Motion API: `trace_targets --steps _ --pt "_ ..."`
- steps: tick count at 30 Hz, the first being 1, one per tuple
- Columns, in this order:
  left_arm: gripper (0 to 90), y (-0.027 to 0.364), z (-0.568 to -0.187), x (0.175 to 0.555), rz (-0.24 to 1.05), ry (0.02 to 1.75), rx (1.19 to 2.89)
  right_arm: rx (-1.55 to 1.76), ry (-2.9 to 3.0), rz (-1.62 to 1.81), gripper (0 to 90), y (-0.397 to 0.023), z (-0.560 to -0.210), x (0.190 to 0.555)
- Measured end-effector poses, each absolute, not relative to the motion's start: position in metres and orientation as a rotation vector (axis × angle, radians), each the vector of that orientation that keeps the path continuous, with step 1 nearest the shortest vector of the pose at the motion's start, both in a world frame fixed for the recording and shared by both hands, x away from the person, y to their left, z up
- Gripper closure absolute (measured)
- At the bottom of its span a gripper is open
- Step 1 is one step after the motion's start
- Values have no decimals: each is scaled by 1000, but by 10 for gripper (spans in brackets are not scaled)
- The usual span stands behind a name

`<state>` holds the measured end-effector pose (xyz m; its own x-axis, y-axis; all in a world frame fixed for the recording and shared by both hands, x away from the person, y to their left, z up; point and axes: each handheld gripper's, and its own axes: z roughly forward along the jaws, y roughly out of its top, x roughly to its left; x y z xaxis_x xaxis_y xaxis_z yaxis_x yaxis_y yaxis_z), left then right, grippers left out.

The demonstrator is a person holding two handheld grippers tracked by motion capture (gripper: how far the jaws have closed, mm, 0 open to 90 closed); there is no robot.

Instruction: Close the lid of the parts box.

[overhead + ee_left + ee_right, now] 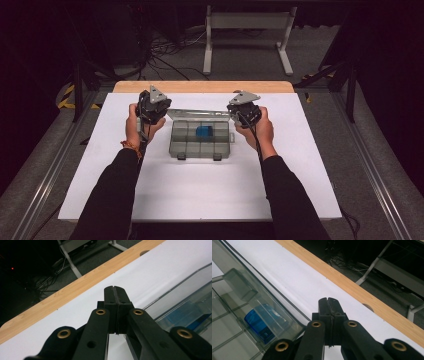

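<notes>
A clear plastic compartment box [186, 146] lies open in the middle of the white table cover, its lid [197, 114] tilted back. A blue object [204, 132] rests in one of its back compartments and shows through the lid as the blue object [259, 323]. My left gripper [161, 103] is held just left of the box's back corner, jaws shut on nothing [115, 288]. To the right of the box, by its other back corner, my right gripper [239, 105] is likewise shut and empty [328, 300]. The box's edge [185, 305] lies right of the left jaws.
The white cover [210, 190] lies on a wooden table whose far edge [200, 86] shows beyond it. Behind stand a grey metal frame [247, 22] and tangled cables [165, 55] on the floor. Rails [367, 165] run along both sides.
</notes>
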<state>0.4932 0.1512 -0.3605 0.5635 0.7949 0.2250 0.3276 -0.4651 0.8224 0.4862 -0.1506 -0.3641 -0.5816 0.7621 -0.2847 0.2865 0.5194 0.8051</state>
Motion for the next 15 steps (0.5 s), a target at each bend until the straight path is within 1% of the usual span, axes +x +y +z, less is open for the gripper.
trace_targets --steps 12,15 --pt "897 150 -364 485 779 870 2043 852 2130 972 900 -151 -367 479" --pt "898 143 -364 483 813 829 2073 846 2136 977 900 -150 -367 477"
